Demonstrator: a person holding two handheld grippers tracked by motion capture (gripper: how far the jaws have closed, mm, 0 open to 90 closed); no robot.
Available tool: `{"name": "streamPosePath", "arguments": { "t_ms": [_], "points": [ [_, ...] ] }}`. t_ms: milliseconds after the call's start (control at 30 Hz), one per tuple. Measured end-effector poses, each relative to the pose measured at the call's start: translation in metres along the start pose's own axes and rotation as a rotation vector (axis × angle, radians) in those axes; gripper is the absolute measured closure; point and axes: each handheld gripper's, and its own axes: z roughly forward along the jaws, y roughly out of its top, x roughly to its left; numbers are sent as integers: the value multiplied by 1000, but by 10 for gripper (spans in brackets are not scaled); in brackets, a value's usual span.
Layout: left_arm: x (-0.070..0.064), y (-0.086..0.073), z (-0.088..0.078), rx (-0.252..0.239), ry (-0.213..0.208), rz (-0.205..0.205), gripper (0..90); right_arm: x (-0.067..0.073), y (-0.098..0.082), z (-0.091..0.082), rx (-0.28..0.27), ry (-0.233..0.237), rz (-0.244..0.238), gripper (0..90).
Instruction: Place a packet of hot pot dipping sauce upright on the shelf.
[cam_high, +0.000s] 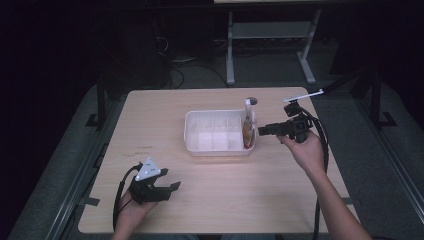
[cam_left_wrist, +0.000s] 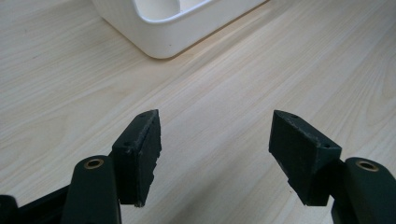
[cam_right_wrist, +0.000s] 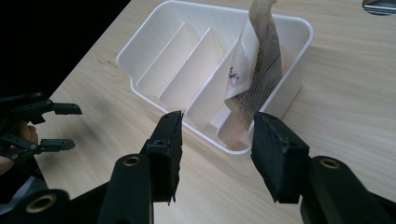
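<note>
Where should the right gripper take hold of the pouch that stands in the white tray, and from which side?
Probably at the pouch's upper part, which rises above the rim of the white tray. The pouch stands nearly upright in the end compartment nearest the right gripper, so walls enclose its lower half. Come from above, jaws on either flat face. The gripper is open, with nothing between its jaws.

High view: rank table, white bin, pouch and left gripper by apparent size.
1. table
2. white bin
3. left gripper, though it sits nearer the camera, so its edge over the pouch is unsure
4. pouch, standing in the bin's right end compartment
</note>
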Motion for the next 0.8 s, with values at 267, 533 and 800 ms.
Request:
{"name": "streamPosePath", "arguments": {
  "t_ms": [267,533,800],
  "points": [
    [2,-1,-1,-4,6,-5,337,-3,-11,-4,-1,14,-2,490],
    [2,-1,-1,-1,5,-6,338,-9,-24,-11,-16,26,8,481],
    [2,-1,-1,5,10,-3,339,-13,-38,-16,-24,22,10,476]
  ]
}}
